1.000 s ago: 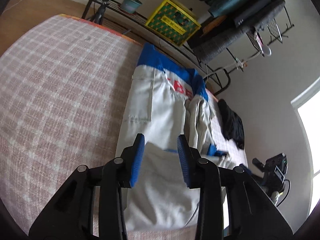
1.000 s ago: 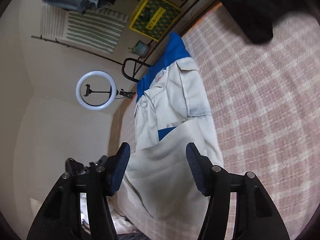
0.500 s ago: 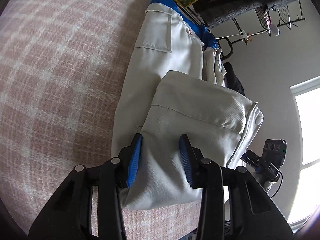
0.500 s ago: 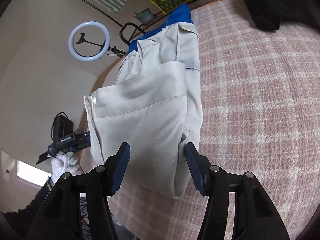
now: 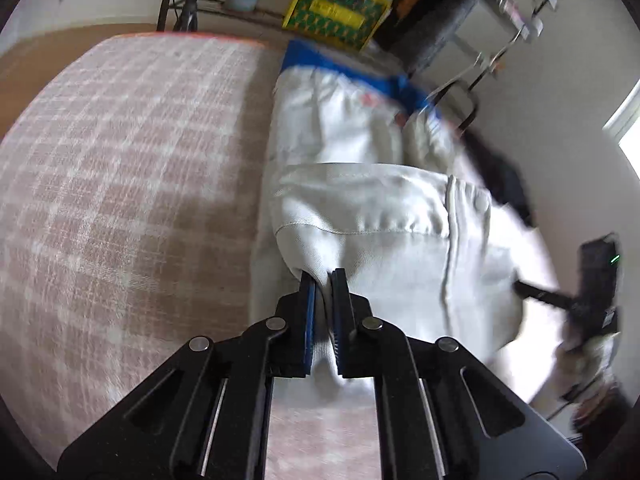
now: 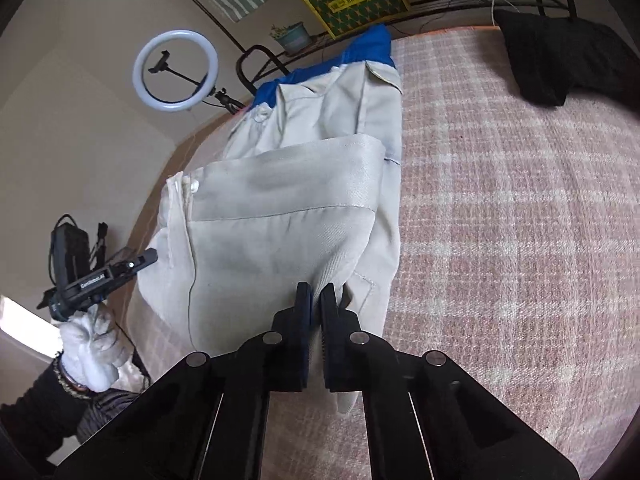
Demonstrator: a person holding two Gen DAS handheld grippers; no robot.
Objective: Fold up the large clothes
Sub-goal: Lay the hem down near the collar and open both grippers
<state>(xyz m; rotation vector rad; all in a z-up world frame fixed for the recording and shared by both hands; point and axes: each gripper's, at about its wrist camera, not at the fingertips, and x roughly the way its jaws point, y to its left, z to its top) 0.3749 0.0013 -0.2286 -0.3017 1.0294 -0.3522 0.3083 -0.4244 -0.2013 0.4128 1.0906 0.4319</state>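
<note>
The left hand-held gripper (image 5: 323,276) is closing, its blue pads pinching the near folded edge of the beige cotton work jacket with blue collar (image 5: 372,216). The right hand-held gripper (image 6: 316,294) is clenched on the same garment's near edge. The jacket lies on the pink checked bed cover (image 6: 512,208), with bare cover to the outer side of each gripper. Farther off on the bed lies a black cloth (image 6: 560,60); beyond it are a yellow crate (image 6: 352,0) and a white ring light (image 6: 176,70).

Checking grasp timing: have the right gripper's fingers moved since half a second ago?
Yes. The right gripper fingers have closed inward onto the jacket hem; before, they stood wide apart over it on the bed.
</note>
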